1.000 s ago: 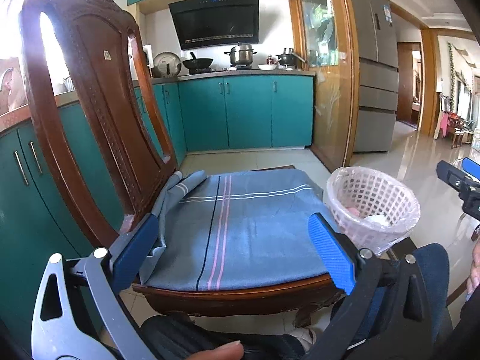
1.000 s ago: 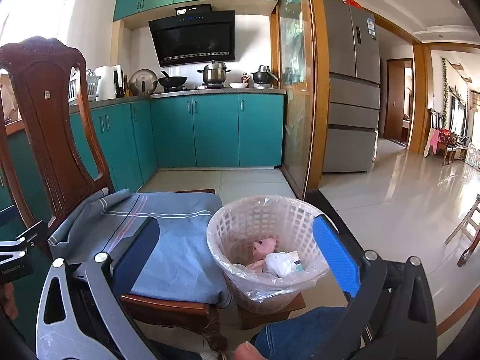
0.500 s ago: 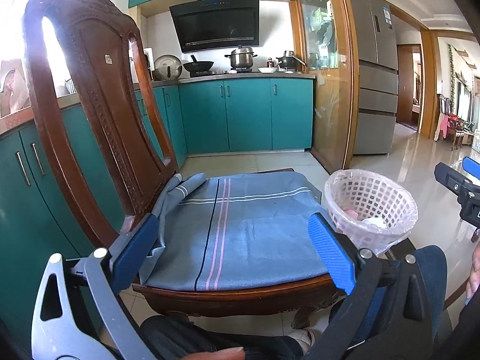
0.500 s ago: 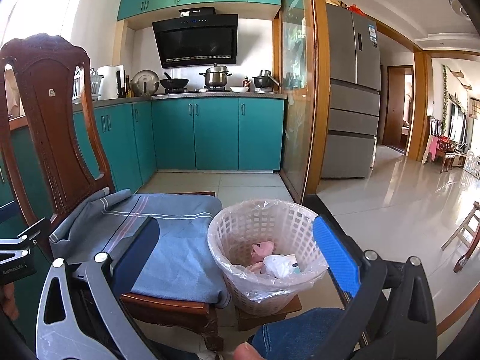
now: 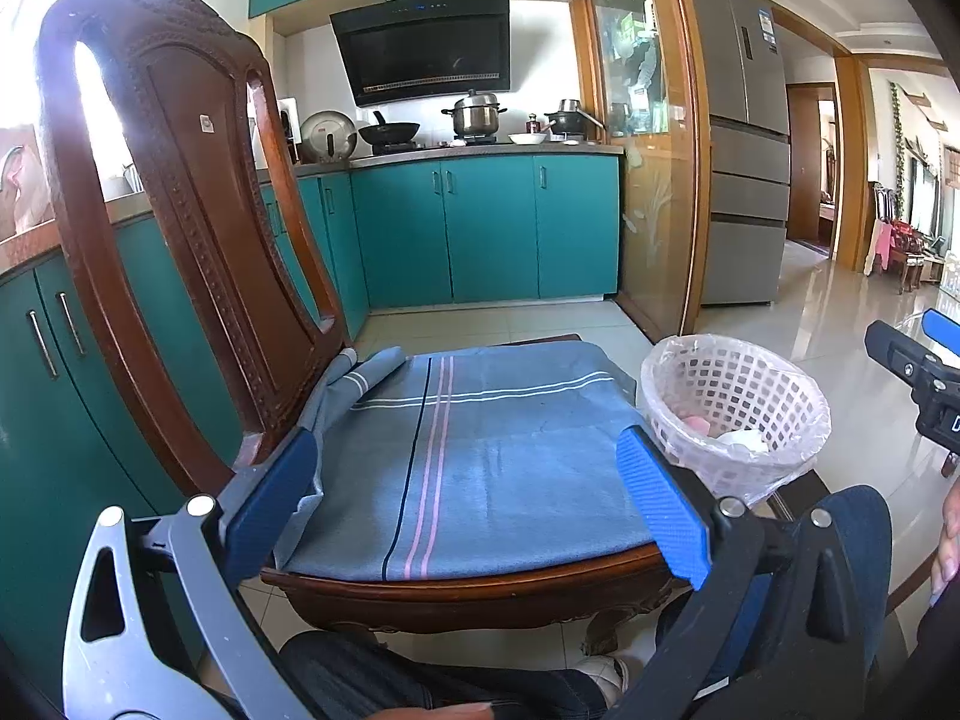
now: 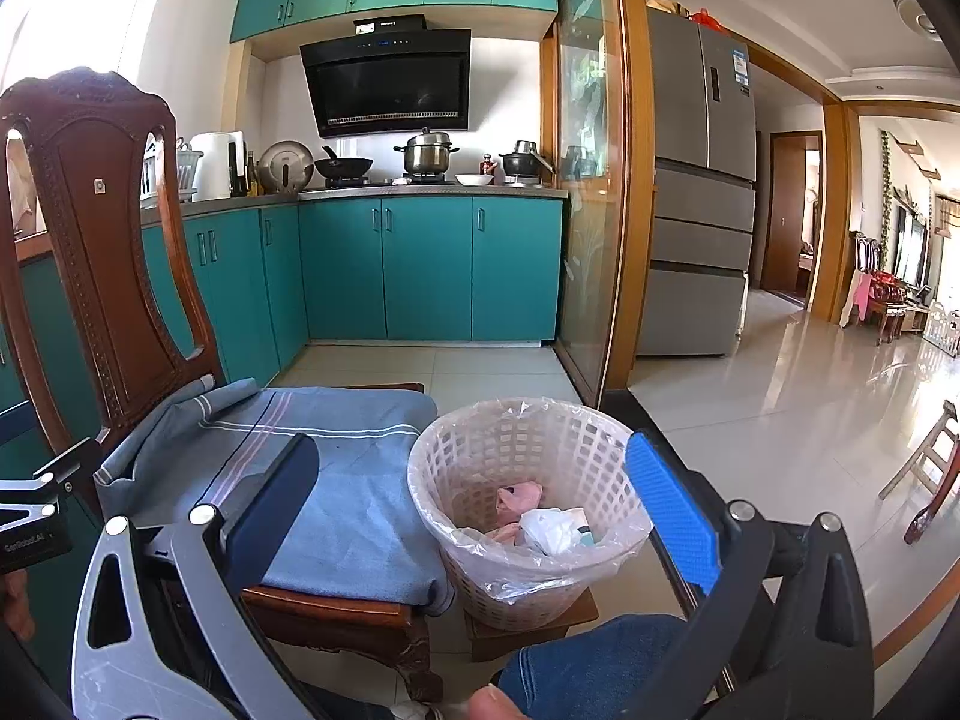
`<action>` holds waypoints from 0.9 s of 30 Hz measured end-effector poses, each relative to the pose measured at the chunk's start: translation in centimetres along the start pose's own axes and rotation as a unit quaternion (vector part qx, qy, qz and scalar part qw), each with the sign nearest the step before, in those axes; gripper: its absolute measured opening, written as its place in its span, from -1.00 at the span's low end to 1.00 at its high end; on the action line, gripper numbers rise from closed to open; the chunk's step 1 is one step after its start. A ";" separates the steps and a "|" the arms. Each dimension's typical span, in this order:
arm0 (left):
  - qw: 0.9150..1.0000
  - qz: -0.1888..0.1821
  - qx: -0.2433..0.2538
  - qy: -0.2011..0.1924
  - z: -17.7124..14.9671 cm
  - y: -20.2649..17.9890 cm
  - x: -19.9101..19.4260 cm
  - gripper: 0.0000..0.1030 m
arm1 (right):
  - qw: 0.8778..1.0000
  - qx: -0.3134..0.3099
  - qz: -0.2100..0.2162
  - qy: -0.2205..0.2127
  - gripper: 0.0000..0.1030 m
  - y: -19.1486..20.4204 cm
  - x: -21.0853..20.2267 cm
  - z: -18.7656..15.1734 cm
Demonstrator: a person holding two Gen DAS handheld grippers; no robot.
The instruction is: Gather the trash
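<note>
A white lattice trash basket (image 6: 528,516) lined with a clear bag stands on a low wooden stool to the right of a wooden chair; it also shows in the left wrist view (image 5: 735,408). Inside lie a pink scrap (image 6: 519,495) and a crumpled white wrapper (image 6: 555,531). My right gripper (image 6: 474,516) is open and empty, held above and in front of the basket. My left gripper (image 5: 468,504) is open and empty, over the front of the chair's blue striped cloth (image 5: 480,450). No loose trash shows on the cloth.
The chair's tall carved back (image 5: 180,210) rises at left. Teal kitchen cabinets (image 6: 420,270) with pots on top stand behind. A grey fridge (image 6: 699,210) and shiny tiled floor (image 6: 780,420) lie to the right. The person's knees are below both grippers.
Both grippers have drawn back and risen slightly, so chair and basket sit a little lower and farther. Both stay open and empty.
</note>
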State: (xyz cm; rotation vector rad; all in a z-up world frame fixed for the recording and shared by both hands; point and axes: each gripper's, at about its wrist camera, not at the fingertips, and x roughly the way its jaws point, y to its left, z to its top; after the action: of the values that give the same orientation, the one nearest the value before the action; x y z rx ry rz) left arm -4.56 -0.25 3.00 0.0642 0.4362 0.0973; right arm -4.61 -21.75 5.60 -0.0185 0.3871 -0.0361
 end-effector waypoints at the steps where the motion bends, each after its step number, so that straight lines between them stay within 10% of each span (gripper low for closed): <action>1: 1.000 0.000 0.000 0.000 0.0 0.0 0.0 0.94 | 1.000 0.000 0.000 0.000 0.94 0.0 0.0 0.0; 27: 1.000 -0.003 -0.001 0.008 0.1 -0.2 0.6 0.94 | 1.000 -0.011 0.007 0.007 0.94 0.4 0.5 0.2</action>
State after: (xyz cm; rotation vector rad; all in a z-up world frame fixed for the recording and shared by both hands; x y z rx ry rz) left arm -3.95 -0.34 2.81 0.0594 0.4519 0.0935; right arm -4.04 -21.38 5.61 -0.0372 0.4010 -0.0174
